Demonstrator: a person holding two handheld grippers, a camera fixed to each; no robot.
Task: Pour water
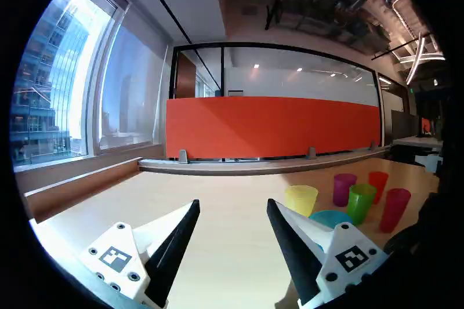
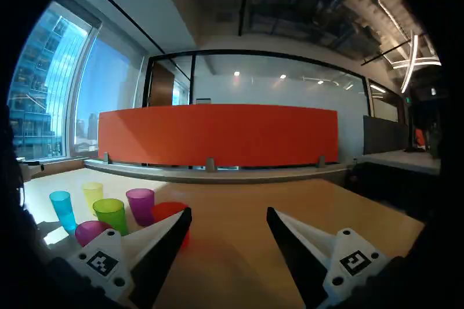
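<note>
We saw left gripper [image 1: 232, 204], right gripper [image 2: 228, 211] both wide open, empty. Judged: square up on green cup [image 1: 361, 202], grip mid-wall, avoid purple cup [image 1: 343, 188] just behind it.

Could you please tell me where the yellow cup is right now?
In the left gripper view the yellow cup stands right of centre on the table, leftmost of the cups, with the blue cup just in front of it.

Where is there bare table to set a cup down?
The table is bare between the left gripper, the window ledge and the divider, and ahead and right of the right gripper. The cups cluster tightly between the two grippers.
</note>
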